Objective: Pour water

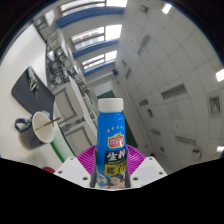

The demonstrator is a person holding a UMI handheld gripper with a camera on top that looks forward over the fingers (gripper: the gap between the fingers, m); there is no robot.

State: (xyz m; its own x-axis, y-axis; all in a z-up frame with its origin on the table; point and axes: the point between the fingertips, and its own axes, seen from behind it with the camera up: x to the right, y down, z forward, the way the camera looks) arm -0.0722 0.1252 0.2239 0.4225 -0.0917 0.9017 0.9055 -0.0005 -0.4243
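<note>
Gripper (111, 172) around one bottle (112, 135)

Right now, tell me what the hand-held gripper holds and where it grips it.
The hand-held gripper holds a blue bottle by its lower body, both pink pads pressing its sides; the white cap is free.

bottle (112, 140): base hidden below | fingers (72, 170): mostly cut off

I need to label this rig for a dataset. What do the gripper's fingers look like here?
Only the tips of the gripper show: two pale, angular fingers, each with a magenta pad on its inner face. No cables, markings or sleeve are visible.
</note>
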